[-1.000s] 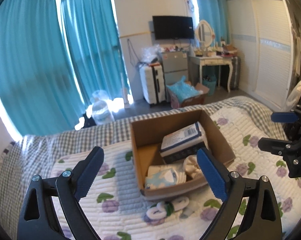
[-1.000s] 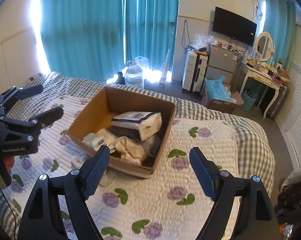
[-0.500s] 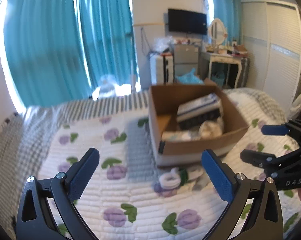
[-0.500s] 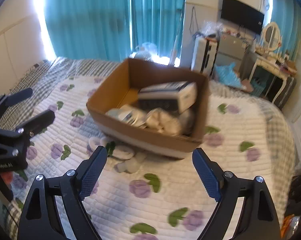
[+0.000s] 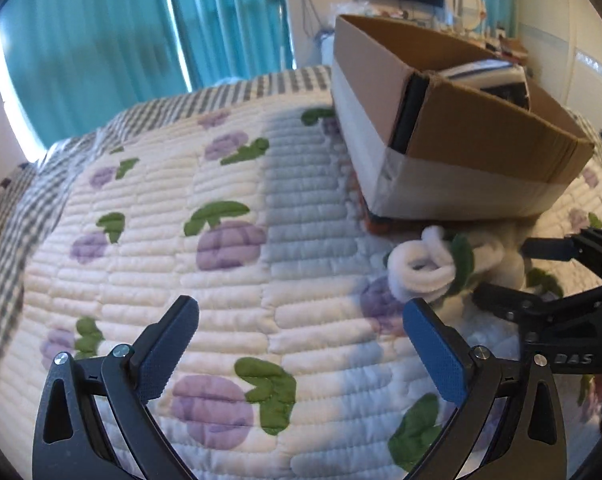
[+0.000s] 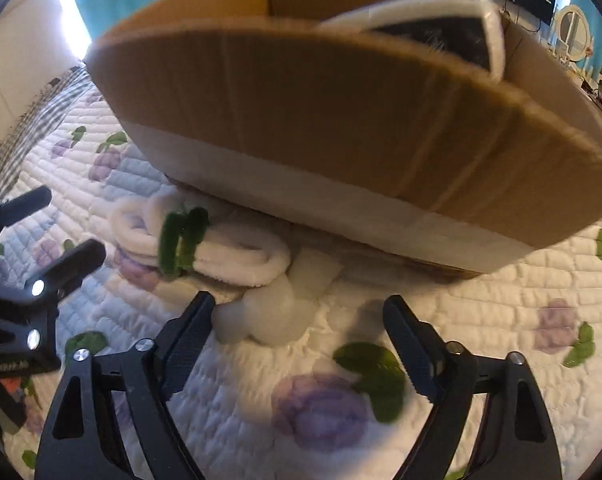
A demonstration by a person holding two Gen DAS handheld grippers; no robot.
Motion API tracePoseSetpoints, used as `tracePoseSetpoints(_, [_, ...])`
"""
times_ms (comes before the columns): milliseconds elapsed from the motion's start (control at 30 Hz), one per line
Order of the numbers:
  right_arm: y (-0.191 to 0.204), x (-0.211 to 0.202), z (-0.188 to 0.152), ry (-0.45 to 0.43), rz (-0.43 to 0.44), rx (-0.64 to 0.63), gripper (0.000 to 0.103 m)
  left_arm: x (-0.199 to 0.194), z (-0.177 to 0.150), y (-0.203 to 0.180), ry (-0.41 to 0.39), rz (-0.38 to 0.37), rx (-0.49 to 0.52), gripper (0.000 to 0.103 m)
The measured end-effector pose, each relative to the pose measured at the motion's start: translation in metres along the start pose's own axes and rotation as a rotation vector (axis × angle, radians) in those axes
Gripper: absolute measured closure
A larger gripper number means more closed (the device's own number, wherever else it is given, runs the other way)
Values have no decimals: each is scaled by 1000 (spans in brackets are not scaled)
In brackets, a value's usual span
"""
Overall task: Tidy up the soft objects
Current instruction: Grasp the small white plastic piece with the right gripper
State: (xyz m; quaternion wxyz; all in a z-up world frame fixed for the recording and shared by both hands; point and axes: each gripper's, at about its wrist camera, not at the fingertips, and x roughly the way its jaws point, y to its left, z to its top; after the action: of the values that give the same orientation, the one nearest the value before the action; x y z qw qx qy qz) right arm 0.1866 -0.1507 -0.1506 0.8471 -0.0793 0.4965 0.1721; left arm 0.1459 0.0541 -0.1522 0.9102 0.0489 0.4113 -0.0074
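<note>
Both tools are low over the bed [image 5: 141, 248] right now. Left tool [image 5: 301, 344] is spread wide with only quilt between the pads. Right tool [image 6: 299, 344] is open too, its jaws just easing in a little, nothing pinched. The white roll [image 6: 229, 252] with the green band sits mid-left in the right view, right at the foot of the box [image 6: 341, 120]. A white lump [image 6: 277, 312] lies just beyond the right tool's left pad.

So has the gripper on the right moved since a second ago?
Yes. The right gripper has dropped toward the quilt, closing on the cardboard box, which now fills its view.
</note>
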Motion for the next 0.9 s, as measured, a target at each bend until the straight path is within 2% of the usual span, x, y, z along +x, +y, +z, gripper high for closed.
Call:
tracePoseSetpoints(133, [7,10,-1,-13,-12,-47,28,-4,-2,-8,-13,-1,23,0])
tracePoseSetpoints(167, [7,9,-1,-25,-7,-47,36,-7,-3,-10,-21,-2,30,0])
tracePoseSetpoints(200, [6,7,-2,-34,7,-43,50,-7,-3,-11,-26,-3,32,0])
tracePoseSetpoints(300, [5,-4,-4,-62,18,-50,64,-9,-5,-11,-32,-7,26,0])
tracePoseSetpoints(500, [-6,-34,-21,-104,-3,-38,71,-17,0,-11,-42,-34,11,0])
tracePoseSetpoints(567, [-16,-44,-23,-118,2,-9,76,-20,6,-18,-47,-57,15,0])
tracePoseSetpoints(667, [-24,-53,-29,-137,-15,12,76,-22,13,-32,-54,-76,43,0])
tracePoseSetpoints(767, [-27,-60,-30,-139,-2,31,88,-15,19,-47,-58,-88,65,0])
tracePoseSetpoints(867, [-30,-55,-30,-126,-6,29,91,7,21,-60,-31,-91,81,1])
tracePoseSetpoints(900, [-31,-54,-31,-119,3,31,92,13,21,-62,-22,-89,90,7])
